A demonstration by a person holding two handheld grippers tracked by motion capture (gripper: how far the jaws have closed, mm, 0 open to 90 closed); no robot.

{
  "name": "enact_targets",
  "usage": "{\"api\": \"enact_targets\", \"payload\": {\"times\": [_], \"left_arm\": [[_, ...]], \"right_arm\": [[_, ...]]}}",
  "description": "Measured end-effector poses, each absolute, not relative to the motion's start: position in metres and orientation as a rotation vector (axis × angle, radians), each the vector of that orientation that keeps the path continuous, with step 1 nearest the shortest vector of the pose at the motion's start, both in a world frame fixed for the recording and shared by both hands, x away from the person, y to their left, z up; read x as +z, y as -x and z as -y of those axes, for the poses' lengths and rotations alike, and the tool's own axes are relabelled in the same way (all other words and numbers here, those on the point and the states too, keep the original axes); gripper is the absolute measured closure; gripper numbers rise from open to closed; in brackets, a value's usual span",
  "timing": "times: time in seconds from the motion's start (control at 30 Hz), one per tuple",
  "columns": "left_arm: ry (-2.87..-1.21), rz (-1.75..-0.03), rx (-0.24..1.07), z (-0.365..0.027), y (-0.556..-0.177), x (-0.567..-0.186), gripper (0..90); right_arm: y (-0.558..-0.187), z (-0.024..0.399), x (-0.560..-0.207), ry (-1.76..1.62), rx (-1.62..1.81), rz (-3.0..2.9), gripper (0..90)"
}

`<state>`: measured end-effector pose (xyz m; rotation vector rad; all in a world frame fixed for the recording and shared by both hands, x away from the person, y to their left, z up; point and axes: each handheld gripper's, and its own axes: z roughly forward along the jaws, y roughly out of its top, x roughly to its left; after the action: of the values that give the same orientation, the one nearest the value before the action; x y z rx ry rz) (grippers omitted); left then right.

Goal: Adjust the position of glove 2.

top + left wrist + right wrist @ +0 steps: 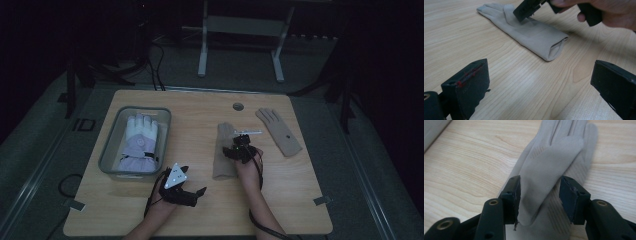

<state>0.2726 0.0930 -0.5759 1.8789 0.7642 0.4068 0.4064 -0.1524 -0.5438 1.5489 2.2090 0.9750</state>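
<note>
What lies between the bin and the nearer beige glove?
Only bare table lies between the bin and the glove, seen in the high view.

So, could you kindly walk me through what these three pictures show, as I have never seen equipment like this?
A person sits at a wooden table holding a hand-held gripper in each hand. One picture looks down from above; the other two come from cameras riding on each gripper. The left gripper stands open over bare wood. The right gripper is open, its fingers either side of a beige glove's thumb, not pressing it. A second beige glove lies to the right, and a white and lilac glove lies in a grey bin.
</note>
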Motion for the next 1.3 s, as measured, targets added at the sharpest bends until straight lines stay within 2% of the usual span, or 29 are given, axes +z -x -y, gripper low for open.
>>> {"api": "enact_targets", "payload": {"times": [0.27,0.33,0.63,0.97,1.3], "left_arm": [[-1.872,-0.771,0.399,-0.094,-0.273,-0.576,2.4],[-1.869,-0.773,0.397,-0.094,-0.273,-0.576,2.4],[-1.871,-0.777,0.392,-0.094,-0.274,-0.576,2.4],[-1.868,-0.778,0.392,-0.094,-0.274,-0.576,2.4],[-1.868,-0.779,0.393,-0.094,-0.274,-0.576,2.4]], "right_arm": [[-0.402,0.168,-0.526,-1.474,1.034,-2.233,46.1],[-0.402,0.179,-0.518,-1.439,1.066,-2.239,41.5],[-0.401,0.219,-0.502,-1.372,1.056,-2.230,38.1],[-0.402,0.262,-0.502,-1.322,0.979,-2.226,43.3],[-0.413,0.300,-0.494,-1.374,0.972,-2.161,43.4]]}}
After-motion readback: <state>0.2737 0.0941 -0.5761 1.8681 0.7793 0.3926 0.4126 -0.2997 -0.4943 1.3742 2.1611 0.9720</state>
